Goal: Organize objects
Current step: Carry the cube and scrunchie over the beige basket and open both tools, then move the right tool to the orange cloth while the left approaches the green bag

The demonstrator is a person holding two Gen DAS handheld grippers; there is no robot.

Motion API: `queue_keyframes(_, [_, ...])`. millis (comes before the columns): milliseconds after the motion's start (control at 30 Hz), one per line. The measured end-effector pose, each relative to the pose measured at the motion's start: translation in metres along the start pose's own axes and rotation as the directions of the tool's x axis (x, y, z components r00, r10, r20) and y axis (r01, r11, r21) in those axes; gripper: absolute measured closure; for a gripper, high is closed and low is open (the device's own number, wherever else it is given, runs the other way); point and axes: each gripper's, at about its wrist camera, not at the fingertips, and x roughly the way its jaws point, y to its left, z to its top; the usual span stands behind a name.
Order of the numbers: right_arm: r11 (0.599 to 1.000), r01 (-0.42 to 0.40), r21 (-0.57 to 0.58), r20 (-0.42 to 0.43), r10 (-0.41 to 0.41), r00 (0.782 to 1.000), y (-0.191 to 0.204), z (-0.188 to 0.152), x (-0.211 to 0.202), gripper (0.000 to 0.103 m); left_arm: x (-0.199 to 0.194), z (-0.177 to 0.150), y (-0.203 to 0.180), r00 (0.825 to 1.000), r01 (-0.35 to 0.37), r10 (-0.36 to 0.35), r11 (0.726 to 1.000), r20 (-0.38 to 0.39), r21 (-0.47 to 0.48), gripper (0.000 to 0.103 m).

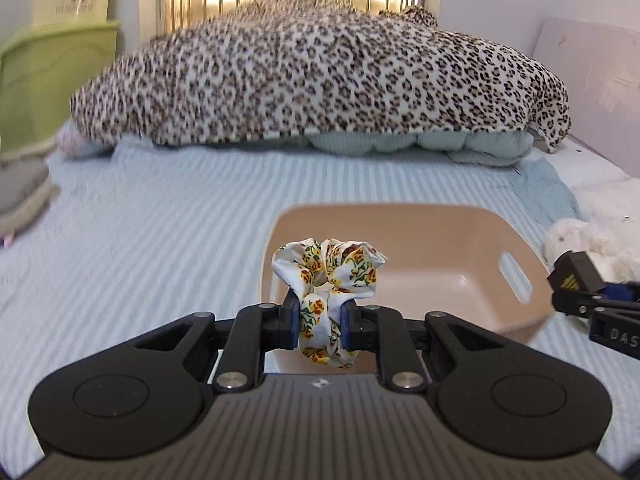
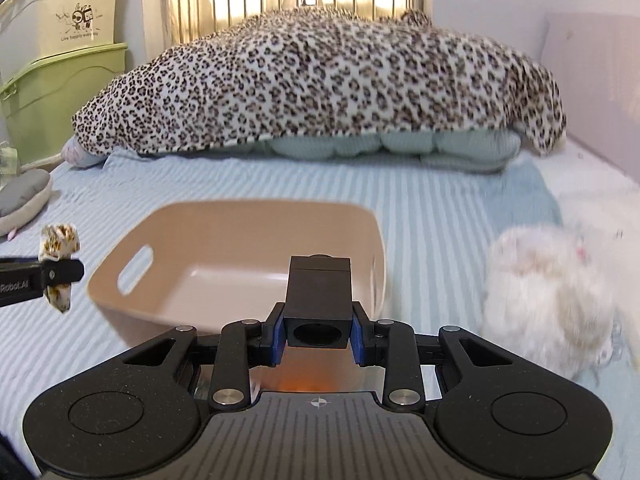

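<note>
My left gripper (image 1: 319, 320) is shut on a white floral scrunchie (image 1: 328, 276) and holds it above the near left rim of a beige plastic basket (image 1: 452, 272) on the bed. My right gripper (image 2: 319, 330) is shut on a black box-shaped plug adapter (image 2: 319, 300) and holds it over the near right rim of the same basket (image 2: 224, 264). The basket looks empty inside. The scrunchie also shows at the left edge of the right wrist view (image 2: 59, 248). The adapter shows at the right of the left wrist view (image 1: 570, 276).
The basket sits on a light blue striped bedspread (image 1: 160, 240). A leopard-print blanket (image 1: 320, 76) over pillows lies at the back. A white plush toy (image 2: 552, 296) lies right of the basket. Green storage bins (image 2: 60, 96) and a grey cushion (image 2: 24, 196) are at the left.
</note>
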Motion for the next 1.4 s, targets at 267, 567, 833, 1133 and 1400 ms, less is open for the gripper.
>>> queue_keyframes(267, [0.999, -0.004, -0.036, -0.023, 0.003, 1.000, 0.007, 0.025, 0.044, 0.074, 0.062, 0.011, -0.016, 0.999, -0.015, 0.017, 0.999, -0.030, 0.035, 0.083])
queue_keyframes(567, [0.999, -0.014, -0.036, -0.157, 0.008, 0.988, 0.014, 0.012, 0.088, 0.074, 0.118, -0.015, -0.018, 0.982, 0.002, 0.002, 1.000, -0.189, 0.024, 0.079])
queue_keyframes(833, [0.998, -0.018, -0.056, -0.174, 0.008, 0.985, 0.013, 0.009, 0.081, 0.055, 0.096, -0.011, -0.021, 0.989, 0.000, 0.007, 0.999, -0.148, 0.049, 0.027])
queue_keyframes(1133, [0.999, -0.009, -0.044, -0.117, 0.003, 0.993, 0.000, 0.013, 0.032, 0.017, 0.044, -0.001, -0.024, 0.995, 0.007, -0.003, 0.999, -0.095, 0.049, 0.015])
queue_keyframes(1400, [0.999, -0.014, -0.047, -0.127, 0.008, 0.992, -0.011, -0.002, 0.005, 0.006, 0.019, -0.024, -0.023, 0.993, 0.000, 0.007, 0.998, -0.115, 0.064, 0.014])
